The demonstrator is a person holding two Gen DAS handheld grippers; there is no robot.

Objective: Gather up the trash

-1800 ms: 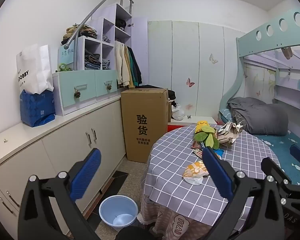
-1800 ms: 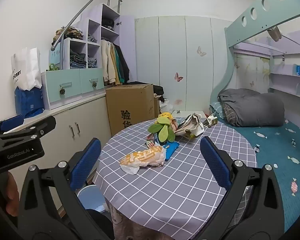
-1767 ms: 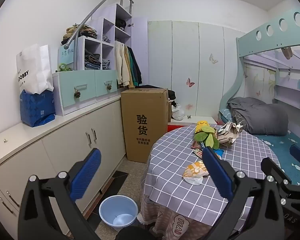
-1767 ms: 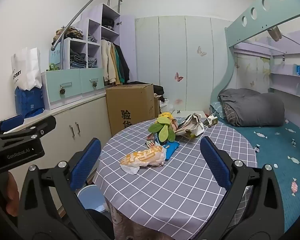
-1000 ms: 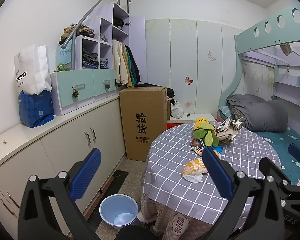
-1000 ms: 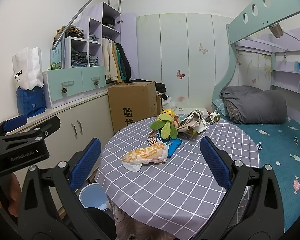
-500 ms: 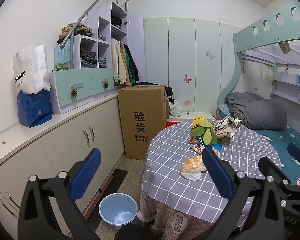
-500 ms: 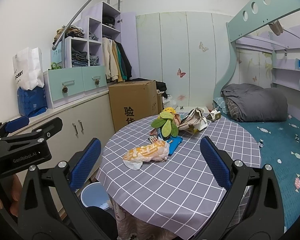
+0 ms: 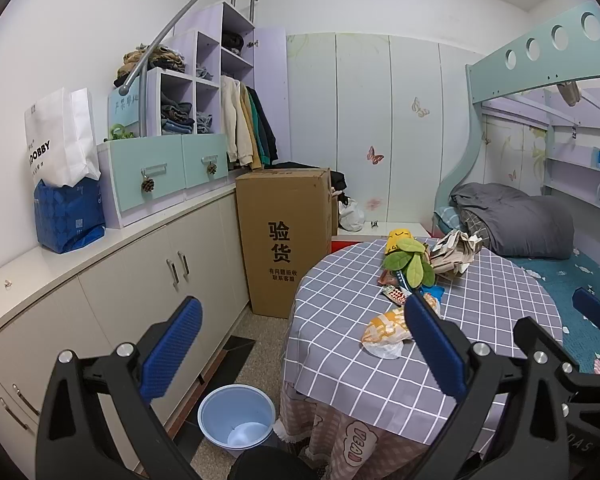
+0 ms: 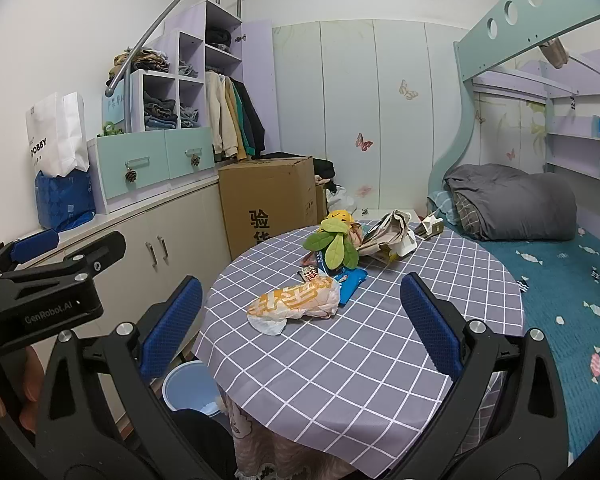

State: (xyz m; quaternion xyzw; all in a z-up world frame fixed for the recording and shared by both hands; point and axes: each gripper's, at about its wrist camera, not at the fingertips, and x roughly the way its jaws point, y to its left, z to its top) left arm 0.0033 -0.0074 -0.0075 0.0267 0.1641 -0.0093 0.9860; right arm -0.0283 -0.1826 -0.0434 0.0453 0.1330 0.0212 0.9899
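Observation:
An orange-and-white crumpled food wrapper (image 10: 296, 300) lies on the round table with the grey checked cloth (image 10: 360, 352); it also shows in the left wrist view as the wrapper (image 9: 388, 330). Behind it lie a blue packet (image 10: 352, 280), a small red-and-white wrapper (image 10: 309, 274) and crumpled paper (image 10: 388, 236). A pale blue bin (image 9: 236, 416) stands on the floor left of the table. My right gripper (image 10: 300, 332) is open, short of the wrapper. My left gripper (image 9: 300, 348) is open above the floor beside the table edge.
A plush sunflower toy (image 10: 336, 240) sits among the litter. A tall cardboard box (image 9: 286, 240) stands behind the table, white cabinets (image 9: 140, 280) run along the left wall, and a bunk bed with a grey quilt (image 10: 512, 204) is on the right.
Both grippers have drifted slightly forward and toward the table, so the table and wrapper look a little nearer. Both stay open and empty.

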